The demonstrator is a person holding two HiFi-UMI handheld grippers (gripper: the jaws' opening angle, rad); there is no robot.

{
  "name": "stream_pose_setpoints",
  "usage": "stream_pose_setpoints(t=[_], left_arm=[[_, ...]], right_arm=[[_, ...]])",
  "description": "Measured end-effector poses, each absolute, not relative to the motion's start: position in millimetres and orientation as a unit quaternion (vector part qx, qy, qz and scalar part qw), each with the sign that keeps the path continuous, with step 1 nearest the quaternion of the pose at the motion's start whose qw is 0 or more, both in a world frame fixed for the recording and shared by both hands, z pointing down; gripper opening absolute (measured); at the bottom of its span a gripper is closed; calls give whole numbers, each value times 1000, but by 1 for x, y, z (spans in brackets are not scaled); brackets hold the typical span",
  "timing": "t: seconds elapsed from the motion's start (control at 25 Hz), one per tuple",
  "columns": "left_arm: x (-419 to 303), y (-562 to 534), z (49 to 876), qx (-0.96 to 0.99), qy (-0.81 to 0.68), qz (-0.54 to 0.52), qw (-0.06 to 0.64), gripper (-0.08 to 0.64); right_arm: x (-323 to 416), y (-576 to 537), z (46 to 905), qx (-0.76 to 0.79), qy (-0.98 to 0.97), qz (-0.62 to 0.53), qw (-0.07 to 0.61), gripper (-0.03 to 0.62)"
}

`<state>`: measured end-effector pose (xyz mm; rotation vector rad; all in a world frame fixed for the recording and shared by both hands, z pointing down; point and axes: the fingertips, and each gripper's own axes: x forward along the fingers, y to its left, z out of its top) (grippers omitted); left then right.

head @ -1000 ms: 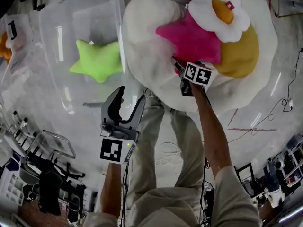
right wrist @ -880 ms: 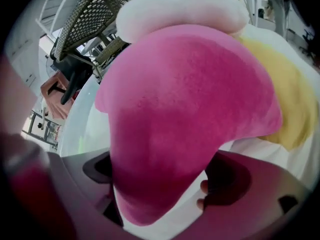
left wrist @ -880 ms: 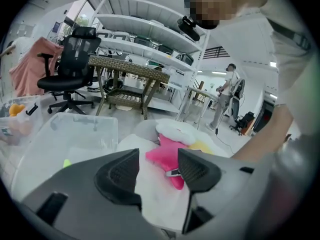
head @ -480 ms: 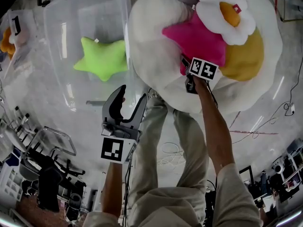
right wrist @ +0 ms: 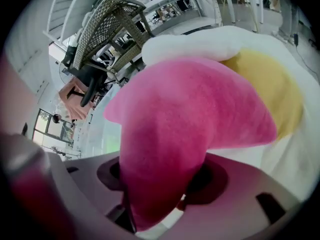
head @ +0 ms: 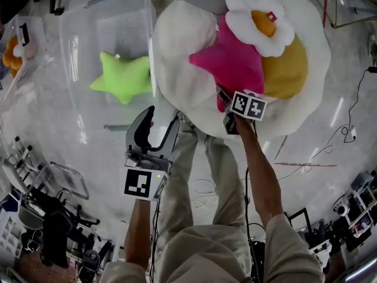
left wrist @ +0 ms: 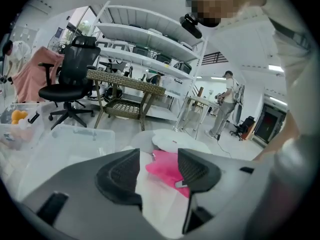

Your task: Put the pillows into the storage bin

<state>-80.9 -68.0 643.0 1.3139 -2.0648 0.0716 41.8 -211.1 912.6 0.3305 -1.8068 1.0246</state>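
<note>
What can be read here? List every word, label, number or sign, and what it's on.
No readable words or numbers anywhere.
Left marker cube, right marker cube: black-and-white square patterns, no letters.
Red tag on flower pillow: too small to read.
White tag on green star pillow: too small to read.
Pink star pillow, in the closing right gripper: no print visible.

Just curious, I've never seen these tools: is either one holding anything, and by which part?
The right gripper is closing on the pink star pillow, pinching one of its points. The left gripper holds nothing.
</note>
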Motion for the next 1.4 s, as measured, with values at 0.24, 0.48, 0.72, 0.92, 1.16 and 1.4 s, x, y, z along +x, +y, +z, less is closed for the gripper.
stream_pose_setpoints(t=[0.24, 0.48, 0.72, 0.92, 1.16, 1.4], left_arm=[[-75, -64, 610, 500, -804, 16, 322, 227], [-78, -36, 592, 482, -819, 10, 310, 227], [-81, 5, 577, 459, -835, 2, 305, 227], [-92, 27, 567, 440, -849, -11, 293, 227], [-104, 62, 563, 407, -866, -24, 288, 227], [-117, 119, 564, 360, -888, -32, 285, 227]], right_arm=[[63, -170, 845, 103, -752, 451, 470, 275], [70, -133, 785, 81, -762, 470, 438, 276], [77, -87, 730, 52, -790, 436, 429, 278], [56, -68, 696, 8, -823, 377, 426, 279], [2, -56, 681, -40, -851, 316, 417, 281], [-70, -22, 679, -95, -865, 275, 409, 284]])
